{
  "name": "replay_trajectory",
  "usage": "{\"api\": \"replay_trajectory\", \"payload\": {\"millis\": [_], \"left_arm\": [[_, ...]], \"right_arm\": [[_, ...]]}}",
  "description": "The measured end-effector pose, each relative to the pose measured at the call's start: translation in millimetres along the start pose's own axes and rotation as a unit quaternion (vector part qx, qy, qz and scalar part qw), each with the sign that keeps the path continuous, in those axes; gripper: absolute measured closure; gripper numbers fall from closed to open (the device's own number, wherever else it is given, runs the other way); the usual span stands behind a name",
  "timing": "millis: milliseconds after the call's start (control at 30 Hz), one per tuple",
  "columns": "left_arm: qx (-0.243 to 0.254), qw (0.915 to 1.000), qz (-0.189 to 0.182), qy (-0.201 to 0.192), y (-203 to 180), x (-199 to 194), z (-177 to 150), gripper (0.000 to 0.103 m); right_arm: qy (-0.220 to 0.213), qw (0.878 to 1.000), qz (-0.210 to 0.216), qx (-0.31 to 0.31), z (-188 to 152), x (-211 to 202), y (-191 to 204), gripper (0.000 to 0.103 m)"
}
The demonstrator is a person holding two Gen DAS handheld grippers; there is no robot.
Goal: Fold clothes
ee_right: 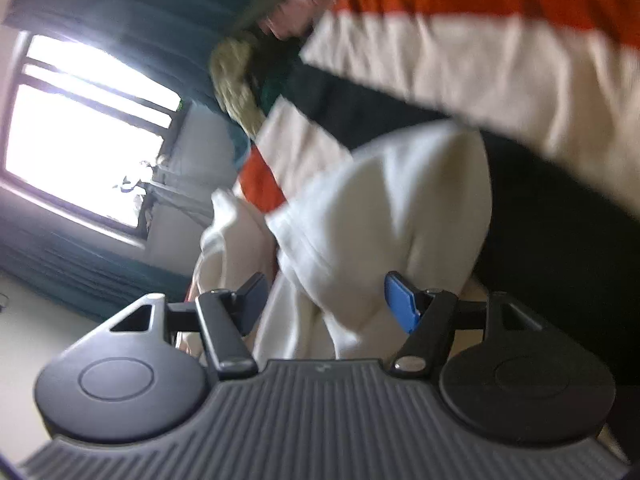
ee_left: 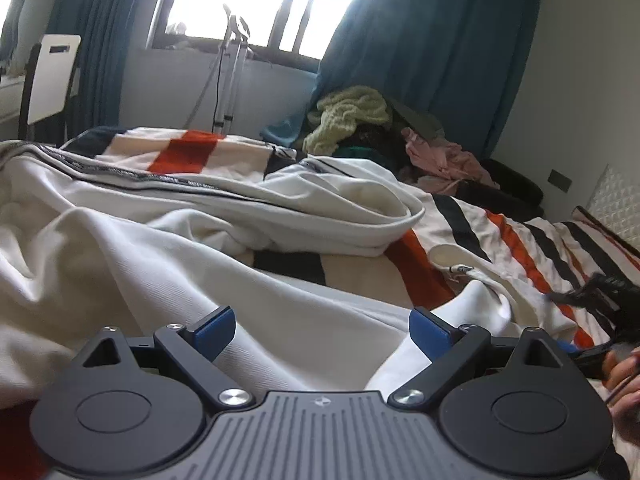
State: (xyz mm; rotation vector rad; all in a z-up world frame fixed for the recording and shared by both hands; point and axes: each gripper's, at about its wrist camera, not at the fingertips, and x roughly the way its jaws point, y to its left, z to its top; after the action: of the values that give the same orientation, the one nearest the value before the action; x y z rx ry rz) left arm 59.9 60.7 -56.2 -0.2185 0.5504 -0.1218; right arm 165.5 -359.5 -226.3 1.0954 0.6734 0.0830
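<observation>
Left wrist view shows the bed's cream blanket with orange and black stripes [ee_left: 500, 232], the rumpled white garment with dark-taped seams [ee_left: 160, 216] spread across the middle, and a heap of mixed clothes [ee_left: 372, 128] upper right below teal curtains [ee_left: 432, 40]. The left tool [ee_left: 322, 326] stands released over white cloth. Right wrist view, tilted and blurred, shows the right tool [ee_right: 326, 300] released, the garment's white fold [ee_right: 400, 220] between its fingers.
</observation>
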Motion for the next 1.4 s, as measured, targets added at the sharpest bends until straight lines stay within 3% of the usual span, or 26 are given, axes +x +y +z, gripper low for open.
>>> {"api": "replay_trajectory", "payload": {"millis": [100, 200, 267, 333, 600, 800, 1000, 1100, 1167, 1233, 1300, 1400], "left_arm": [[0.017, 0.9999, 0.002, 0.003, -6, 5, -2, 0.008], [0.033, 0.9994, 0.003, 0.01, -10, 10, -5, 0.008], [0.04, 0.9991, 0.003, 0.014, -12, 12, -8, 0.008], [0.043, 0.999, 0.002, 0.015, -13, 13, -8, 0.008], [0.033, 0.9994, 0.0, 0.014, -10, 12, -6, 0.008], [0.02, 0.9996, -0.006, 0.016, -7, 12, -4, 0.008], [0.015, 0.9997, -0.008, 0.016, -6, 11, -3, 0.008], [0.01, 0.9997, -0.009, 0.02, -5, 11, -3, 0.008], [0.004, 0.9997, -0.012, 0.022, -3, 11, -3, 0.008], [-0.003, 0.9997, -0.012, 0.022, -2, 9, -2, 0.008], [-0.008, 0.9997, -0.009, 0.024, -1, 7, -2, 0.008], [-0.009, 0.9996, -0.005, 0.025, -1, 4, 0, 0.007]], "right_arm": [[0.022, 1.0, 0.003, 0.015, -2, 22, -8, 0.036], [0.013, 1.0, 0.001, 0.025, 1, 33, -10, 0.039], [-0.006, 1.0, -0.024, 0.012, 2, 32, -7, 0.073], [-0.027, 0.999, -0.034, 0.008, 5, 26, -5, 0.083], [-0.167, 0.985, -0.018, 0.033, 44, -60, -10, 0.086], [-0.231, 0.96, -0.011, 0.157, 70, -106, -77, 0.086], [-0.223, 0.931, 0.014, 0.29, 72, -100, -136, 0.077], [-0.243, 0.922, -0.01, 0.303, 65, -107, -130, 0.051], [-0.285, 0.914, -0.051, 0.284, 58, -125, -115, 0.021], [-0.327, 0.906, -0.082, 0.256, 52, -140, -99, 0.02], [-0.344, 0.912, -0.104, 0.198, 51, -144, -80, 0.02], [-0.317, 0.937, -0.129, 0.069, 51, -124, -42, 0.02]]}}
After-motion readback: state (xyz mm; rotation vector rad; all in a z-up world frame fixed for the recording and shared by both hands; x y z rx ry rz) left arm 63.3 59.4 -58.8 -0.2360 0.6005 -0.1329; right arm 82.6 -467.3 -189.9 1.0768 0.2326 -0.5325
